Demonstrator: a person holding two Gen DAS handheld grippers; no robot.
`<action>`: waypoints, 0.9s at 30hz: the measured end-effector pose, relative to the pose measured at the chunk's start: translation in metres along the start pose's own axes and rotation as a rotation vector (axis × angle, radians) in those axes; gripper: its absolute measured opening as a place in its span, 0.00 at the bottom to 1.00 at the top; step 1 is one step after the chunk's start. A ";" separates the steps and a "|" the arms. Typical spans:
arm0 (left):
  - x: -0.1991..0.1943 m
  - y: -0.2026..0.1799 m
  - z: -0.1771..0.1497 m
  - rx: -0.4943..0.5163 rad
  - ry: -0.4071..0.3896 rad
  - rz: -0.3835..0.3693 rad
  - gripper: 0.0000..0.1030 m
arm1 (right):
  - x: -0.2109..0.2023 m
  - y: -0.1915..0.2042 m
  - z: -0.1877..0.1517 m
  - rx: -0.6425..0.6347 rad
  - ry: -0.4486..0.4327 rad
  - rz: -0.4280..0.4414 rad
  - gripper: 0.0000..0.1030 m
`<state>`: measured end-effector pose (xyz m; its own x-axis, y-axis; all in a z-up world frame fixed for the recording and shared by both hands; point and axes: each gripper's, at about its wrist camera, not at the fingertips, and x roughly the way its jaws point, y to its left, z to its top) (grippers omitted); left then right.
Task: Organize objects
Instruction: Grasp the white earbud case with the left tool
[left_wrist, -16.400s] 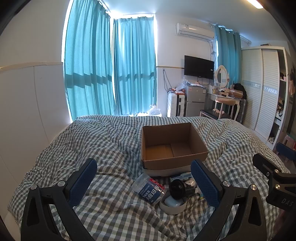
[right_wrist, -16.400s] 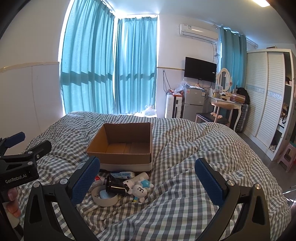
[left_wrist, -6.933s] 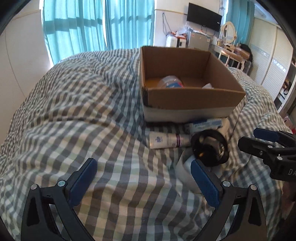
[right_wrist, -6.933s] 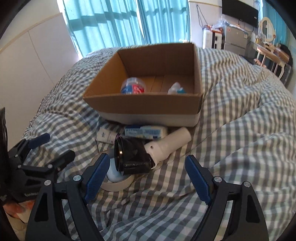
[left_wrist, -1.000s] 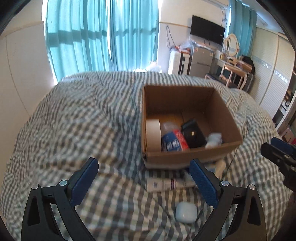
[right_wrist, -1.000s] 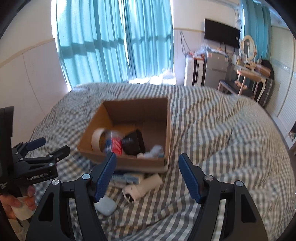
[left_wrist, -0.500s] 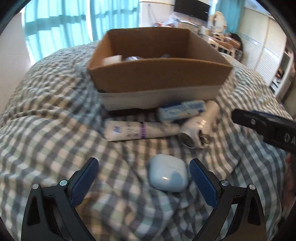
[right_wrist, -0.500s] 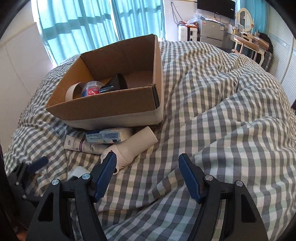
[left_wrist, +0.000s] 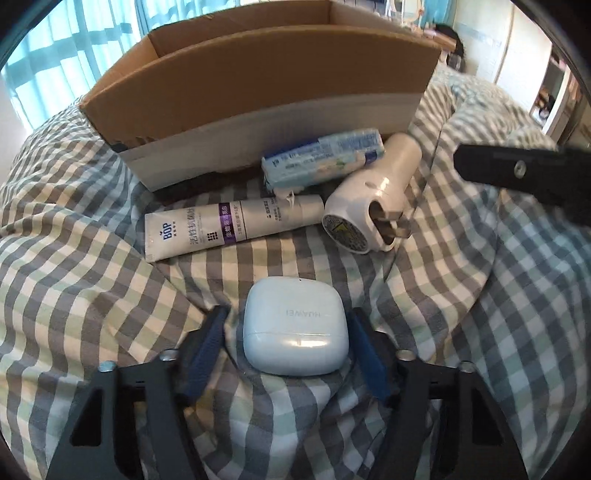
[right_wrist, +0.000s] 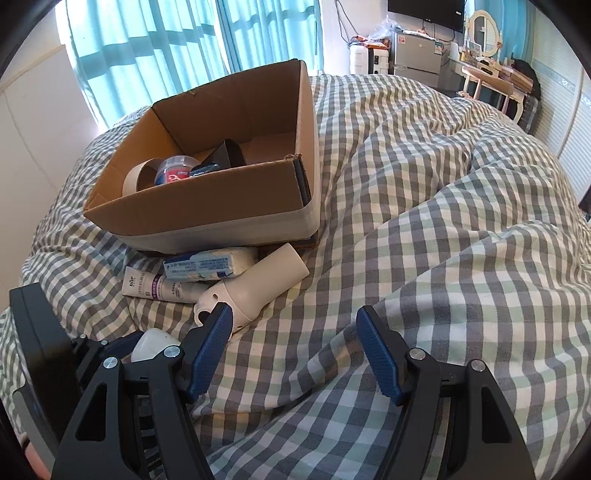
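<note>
As the left gripper (left_wrist: 286, 345) closes its jaws around a pale blue earbud case (left_wrist: 295, 326) on the checked quilt (left_wrist: 92, 295), pads not yet touching, a toothpaste tube (left_wrist: 229, 227), wipes packet (left_wrist: 321, 157) and cardboard box (left_wrist: 258, 85) lie at twelve o'clock, while the right gripper (right_wrist: 295, 349) hovers half-open and empty.
</note>
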<state>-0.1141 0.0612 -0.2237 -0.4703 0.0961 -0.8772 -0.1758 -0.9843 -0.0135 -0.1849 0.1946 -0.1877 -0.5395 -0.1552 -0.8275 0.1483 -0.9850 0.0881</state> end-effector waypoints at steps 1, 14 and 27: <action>-0.003 0.003 0.000 -0.015 -0.007 -0.013 0.51 | -0.001 0.000 0.000 0.003 -0.002 -0.004 0.67; -0.069 0.054 0.005 -0.243 -0.163 -0.078 0.49 | 0.009 0.019 0.008 -0.001 0.011 -0.012 0.67; -0.038 0.077 0.044 -0.228 -0.193 0.035 0.49 | 0.047 0.050 0.005 0.020 0.066 0.023 0.67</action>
<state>-0.1474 -0.0119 -0.1703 -0.6321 0.0662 -0.7720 0.0320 -0.9933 -0.1114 -0.2068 0.1373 -0.2191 -0.4805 -0.1733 -0.8597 0.1432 -0.9826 0.1180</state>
